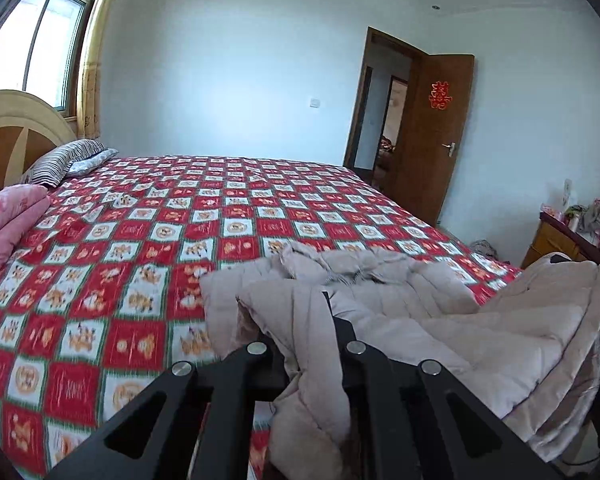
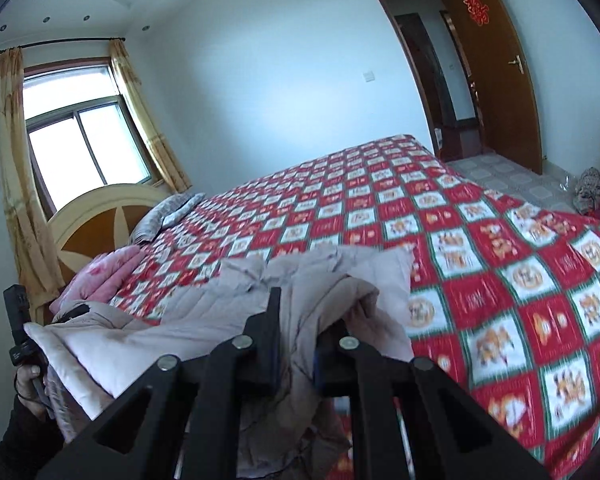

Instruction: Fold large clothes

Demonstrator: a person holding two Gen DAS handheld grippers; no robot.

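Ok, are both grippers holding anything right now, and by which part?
Yes. The left gripper and the right gripper are each shut on a bunched edge of the beige padded coat; which part of it cannot be told.

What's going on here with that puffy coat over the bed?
A person is folding a pale quilted coat with a two-finger gripper in each hand. The left gripper and the right gripper are each shut on a bunch of the coat's fabric, holding it above the near edge of the bed's red checked bedspread. The coat hangs rumpled between them, not yet folded. A pink quilt lies by the pillows.
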